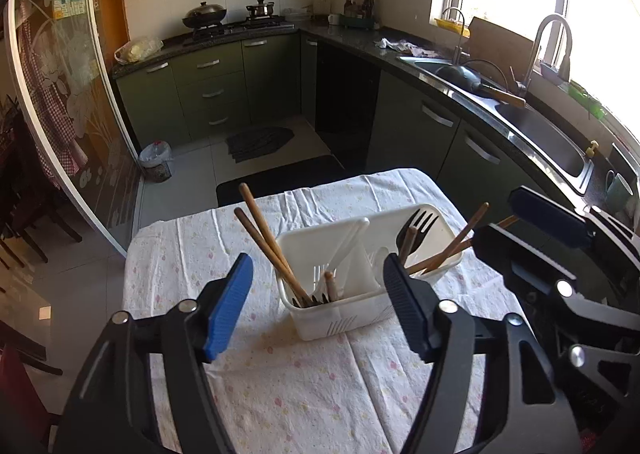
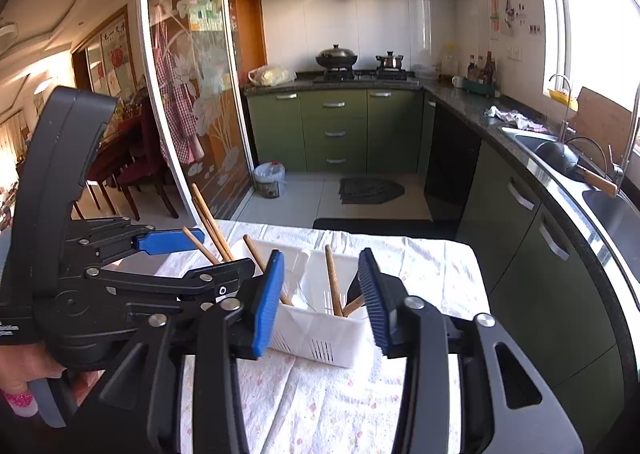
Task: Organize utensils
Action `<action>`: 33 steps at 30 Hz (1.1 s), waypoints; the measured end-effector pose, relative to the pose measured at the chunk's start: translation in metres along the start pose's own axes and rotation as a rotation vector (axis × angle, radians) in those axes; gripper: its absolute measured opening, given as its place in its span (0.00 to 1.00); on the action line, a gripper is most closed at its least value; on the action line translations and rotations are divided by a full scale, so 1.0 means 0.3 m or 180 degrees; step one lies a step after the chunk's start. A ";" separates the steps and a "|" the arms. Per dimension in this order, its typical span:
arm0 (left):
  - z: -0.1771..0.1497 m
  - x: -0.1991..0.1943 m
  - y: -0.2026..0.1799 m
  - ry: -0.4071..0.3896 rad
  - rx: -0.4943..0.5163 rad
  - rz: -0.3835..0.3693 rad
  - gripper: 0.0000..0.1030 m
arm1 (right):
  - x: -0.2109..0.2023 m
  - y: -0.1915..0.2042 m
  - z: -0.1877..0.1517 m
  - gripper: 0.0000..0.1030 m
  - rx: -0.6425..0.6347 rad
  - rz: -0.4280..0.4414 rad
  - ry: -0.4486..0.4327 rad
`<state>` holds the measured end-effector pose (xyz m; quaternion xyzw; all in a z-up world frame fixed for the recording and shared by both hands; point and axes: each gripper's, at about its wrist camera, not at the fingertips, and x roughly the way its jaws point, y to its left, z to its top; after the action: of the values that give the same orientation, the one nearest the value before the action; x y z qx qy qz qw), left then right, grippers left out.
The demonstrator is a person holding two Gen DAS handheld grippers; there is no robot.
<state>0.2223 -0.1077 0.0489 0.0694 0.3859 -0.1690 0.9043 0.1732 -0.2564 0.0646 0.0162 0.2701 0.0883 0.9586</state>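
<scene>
chopsticks [image 1: 264, 238] and a black fork [image 1: 416, 230] stand in the white utensil holder [image 1: 352, 306] on the flowery tablecloth [image 1: 280, 382], just ahead of both grippers. left gripper [image 1: 318, 304] and right gripper [image 2: 320, 300] jaws are wide apart, holding nothing.

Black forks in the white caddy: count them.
1. The black fork stands tines up in the caddy's right compartment, beside wooden chopsticks. Others may be hidden lower inside.
</scene>
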 end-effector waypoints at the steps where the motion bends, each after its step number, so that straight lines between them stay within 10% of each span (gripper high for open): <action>1: -0.007 -0.028 -0.001 -0.0111 0.0004 0.0058 0.82 | -0.038 0.006 -0.006 0.57 -0.0020 -0.0007 -0.0116; 9: -0.097 -0.262 -0.031 -0.0731 0.0050 0.0347 0.94 | -0.374 0.030 -0.141 0.96 -0.0034 -0.0047 -0.0961; 21: -0.498 -0.545 0.005 -0.1021 -0.0335 0.0698 0.94 | -0.670 0.104 -0.486 0.96 -0.0083 -0.0265 -0.1046; 33: -0.709 -0.687 0.095 -0.1069 -0.0691 0.0896 0.94 | -0.829 0.104 -0.593 0.96 0.0219 -0.0374 -0.1240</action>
<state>-0.0438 0.0253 0.0503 -0.0042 0.2325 -0.0081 0.9725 -0.1329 -0.2728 0.0431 0.0499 0.0828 0.0181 0.9951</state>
